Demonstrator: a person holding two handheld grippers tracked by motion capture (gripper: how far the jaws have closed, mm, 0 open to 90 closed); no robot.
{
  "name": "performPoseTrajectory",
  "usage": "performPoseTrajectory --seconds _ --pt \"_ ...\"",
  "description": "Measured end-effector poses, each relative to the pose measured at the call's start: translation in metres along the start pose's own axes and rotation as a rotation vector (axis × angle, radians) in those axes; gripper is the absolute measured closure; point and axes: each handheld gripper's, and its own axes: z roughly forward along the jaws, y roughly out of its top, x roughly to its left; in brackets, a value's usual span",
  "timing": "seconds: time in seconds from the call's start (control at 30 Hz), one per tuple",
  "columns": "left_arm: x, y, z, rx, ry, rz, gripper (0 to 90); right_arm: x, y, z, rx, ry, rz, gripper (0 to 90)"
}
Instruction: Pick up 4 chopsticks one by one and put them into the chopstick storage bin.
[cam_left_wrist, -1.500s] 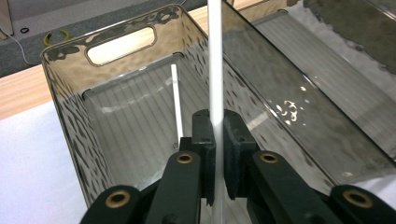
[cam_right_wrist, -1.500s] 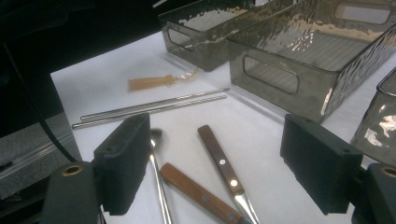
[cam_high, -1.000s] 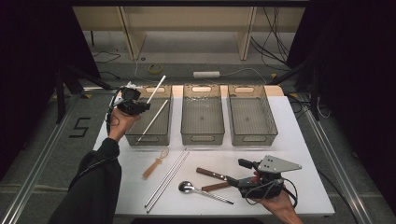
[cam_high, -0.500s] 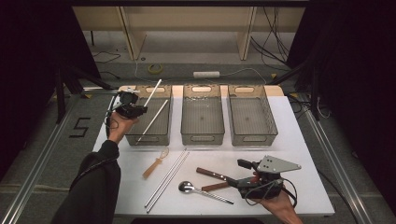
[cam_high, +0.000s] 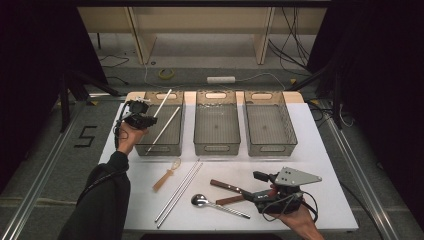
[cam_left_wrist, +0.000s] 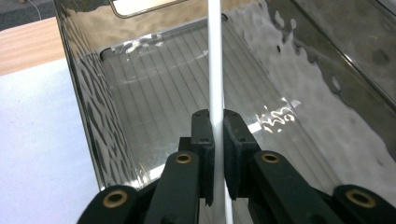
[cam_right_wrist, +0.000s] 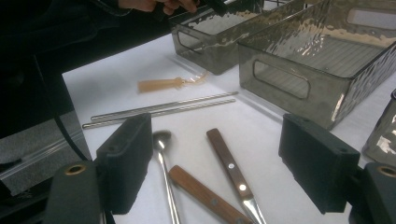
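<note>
Left tool (cam_left_wrist: 214, 140) pinches a thin white plastic rod (cam_left_wrist: 215, 65) above the leftmost smoky clear plastic bin (cam_high: 161, 145); high view shows a second rod (cam_high: 163, 129) inside it. Right tool (cam_right_wrist: 224, 163) spread, well apart from that bin.

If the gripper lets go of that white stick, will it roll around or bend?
The white stick looks straight and stiff while pinched in the left gripper, so it probably won't bend. It looks round and smooth, so it may slide or roll, though the left bin should keep it in.
</note>
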Motion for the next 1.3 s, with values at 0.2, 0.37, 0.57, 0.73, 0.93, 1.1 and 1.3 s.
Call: performPoseTrajectory --seconds 0.2,0.37,0.57,0.73,0.93,1.1,1.3 --pt "-0.002 0.002 -0.006 -0.007 -0.001 -0.012 76.1 0.000 0.000 0.000 0.004 0.000 0.002 27.0" --pt "-0.006 0.004 -0.020 -0.025 -0.037 -0.027 68.6 0.000 0.000 0.000 0.002 0.001 0.000 27.0" --pt "-0.019 -0.005 -0.044 -0.021 -0.059 -0.020 56.4 0.000 0.000 -0.001 0.004 -0.004 0.006 26.9" --pt "-0.031 -0.017 -0.060 -0.020 -0.079 -0.010 47.8 -0.001 0.000 -0.001 0.007 -0.010 0.009 26.9" --pt "-0.043 -0.027 -0.063 -0.016 -0.116 -0.005 41.4 -0.002 -0.002 -0.001 0.000 -0.022 0.021 26.7" --pt "-0.053 -0.035 -0.069 -0.003 -0.122 0.020 35.6 -0.001 -0.002 0.000 0.002 -0.024 0.017 26.7" --pt "-0.063 -0.044 -0.076 0.007 -0.128 0.031 30.4 -0.001 -0.002 -0.001 0.004 -0.028 0.013 26.7"
